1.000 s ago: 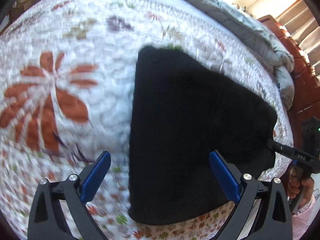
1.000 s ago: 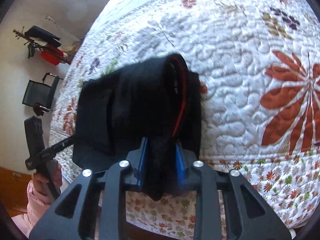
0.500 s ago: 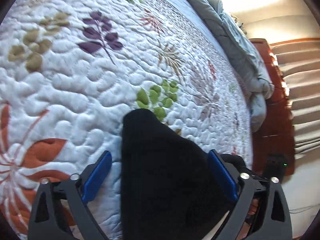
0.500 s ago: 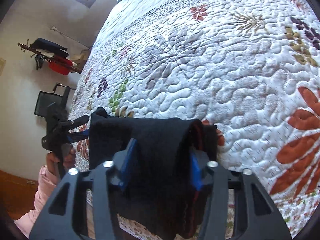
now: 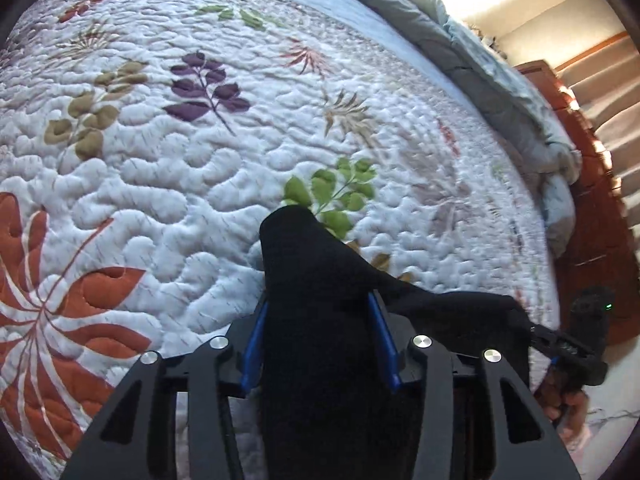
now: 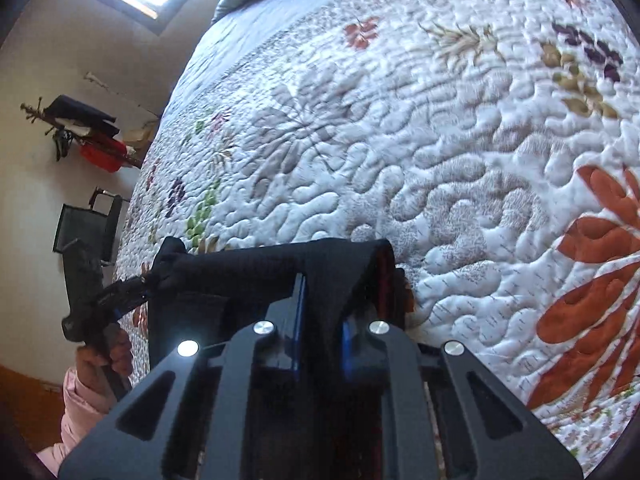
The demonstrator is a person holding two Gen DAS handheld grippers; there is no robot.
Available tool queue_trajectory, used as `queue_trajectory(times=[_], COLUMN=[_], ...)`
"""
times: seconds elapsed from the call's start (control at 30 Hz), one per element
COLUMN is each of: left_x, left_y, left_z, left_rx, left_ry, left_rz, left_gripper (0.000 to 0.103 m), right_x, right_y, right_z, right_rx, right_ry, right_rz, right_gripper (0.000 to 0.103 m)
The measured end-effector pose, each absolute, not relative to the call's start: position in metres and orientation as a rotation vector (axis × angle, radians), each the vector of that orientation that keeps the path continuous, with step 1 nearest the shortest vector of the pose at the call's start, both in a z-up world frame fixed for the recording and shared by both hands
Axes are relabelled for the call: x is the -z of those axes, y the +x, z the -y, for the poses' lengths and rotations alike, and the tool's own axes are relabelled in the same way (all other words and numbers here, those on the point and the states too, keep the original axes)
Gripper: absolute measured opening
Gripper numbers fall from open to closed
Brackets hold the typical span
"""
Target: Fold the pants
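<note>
Black pants [image 5: 320, 280], already bunched into a thick folded bundle, sit at the lower centre of both wrist views, at the near edge of the bed, over the quilt [image 5: 160, 200] with its leaf and flower print.

Left gripper [image 5: 318, 340]: jaws about half open and closing, blue pads on either side of the fabric, which fills the gap between them. Pads look pressed against the cloth, so I read this as a grip forming on one end of the bundle.

Right gripper [image 6: 320, 332]: jaws nearly shut and closing further, pinching a narrower fold of the pants. A red strip [image 6: 382, 280] (lining or waistband trim, cannot tell which) shows just right of the jaws.

Each gripper shows up in the other's view: right one at lower right of the left view [image 5: 560, 344], left one at lower left of the right view [image 6: 120, 292], each on an opposite end of the bundle. Holding both ends likely keeps the layers stacked and square, so the fold can be carried over or set down without sliding apart.

A hand in a pink sleeve [image 6: 80, 400] grips the left handle.

Writing: none readable on the pants, the quilt or the grippers. Background clothes rack [image 6: 80, 136] and chair [image 6: 84, 228] at left of the right view, no labels legible.
</note>
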State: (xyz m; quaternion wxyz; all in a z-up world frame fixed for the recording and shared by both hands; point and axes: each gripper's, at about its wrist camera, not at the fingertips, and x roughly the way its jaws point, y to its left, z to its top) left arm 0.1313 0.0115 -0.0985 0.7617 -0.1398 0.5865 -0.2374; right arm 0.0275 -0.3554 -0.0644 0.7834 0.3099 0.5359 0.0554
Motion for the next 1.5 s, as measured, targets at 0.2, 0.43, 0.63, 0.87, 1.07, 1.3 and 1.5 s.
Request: queue_trajectory(times=[0.2, 0.43, 0.63, 0.87, 1.07, 1.3, 1.5], left_x=[0.088, 0.074, 0.093, 0.083, 0.082, 0.082, 0.071], left_y=[0.120, 0.055, 0.013, 0.003, -0.005, -0.015, -0.021], left_z=[-0.027, -0.039, -0.030, -0.024, -0.019, -0.008, 0.003], left_rx=[0.536, 0.633, 0.642, 0.576, 0.542, 0.507, 0.474], left_ry=[-0.357, -0.295, -0.248, -0.187, -0.109, -0.054, -0.023], left_rz=[-1.302, -1.331, -1.373, -1.361, -1.335, -1.295, -1.287], left_gripper=[0.065, 0.081, 0.082, 0.061, 0.057, 0.061, 0.063], right_x=[0.041, 0.023, 0.048, 0.045, 0.042, 0.059, 0.054], right_y=[0.010, -0.046, -0.076, -0.078, -0.079, -0.079, -0.079], right_z=[0.359, 0.352, 0.335, 0.329, 0.317, 0.313, 0.305], right_rx=[-0.153, -0.187, -0.240, -0.227, -0.170, -0.120, -0.091], right_ry=[0.619, 0.558, 0.620, 0.579, 0.456, 0.432, 0.393], right_rz=[-1.127, -1.166, -1.245, -1.236, -1.286, -1.306, -1.293], right_gripper=[0.045, 0.060, 0.062, 0.009, 0.009, 0.013, 0.023])
